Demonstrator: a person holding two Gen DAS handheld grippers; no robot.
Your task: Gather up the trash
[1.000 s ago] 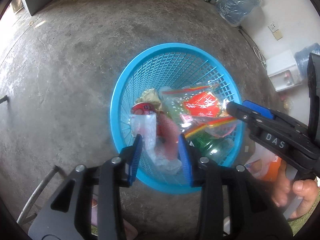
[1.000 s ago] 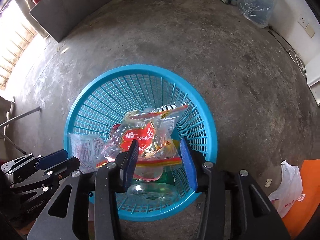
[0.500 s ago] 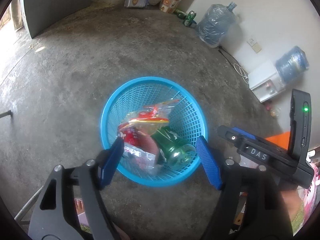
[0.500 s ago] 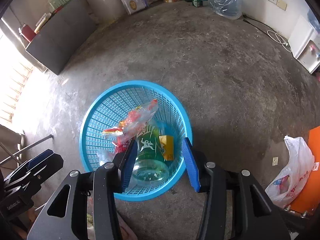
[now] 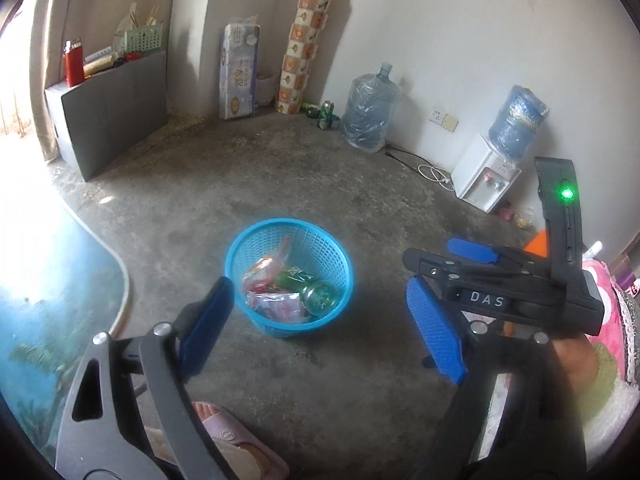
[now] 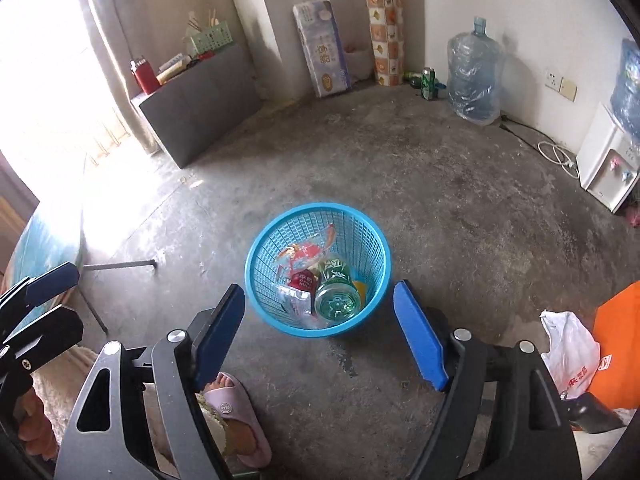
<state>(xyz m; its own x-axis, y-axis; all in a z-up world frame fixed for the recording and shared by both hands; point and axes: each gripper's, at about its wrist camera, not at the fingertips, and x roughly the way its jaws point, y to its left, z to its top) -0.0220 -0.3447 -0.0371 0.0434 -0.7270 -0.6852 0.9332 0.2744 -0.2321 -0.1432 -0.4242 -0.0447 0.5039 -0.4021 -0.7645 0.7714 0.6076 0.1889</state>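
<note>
Trash basket (image 6: 256,276) below; both hand-held grippers (image 6: 318,336) raised, spread, apparently empty.

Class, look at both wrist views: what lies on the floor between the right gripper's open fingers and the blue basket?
Only bare concrete floor lies between the right gripper and the blue basket; the right wrist view shows it best.

Basket (image 6: 372,256) — bright blue moulded plastic, open lattice wall, smooth rim; it holds a clear green plastic bottle (image 6: 335,300), glossy, and crinkled shiny film wrappers (image 6: 306,254). Floor (image 6: 460,208) — bare concrete, matt, rough and mottled with dark stains. Each tool, left tool (image 5: 324,332) and right tool (image 6: 320,328), has matt black plastic arms with bright metal rivets and blue pads (image 6: 418,336) of fine ribbed texture; thin white plastic bag (image 6: 570,352), creased, with a slight sheen.
</note>
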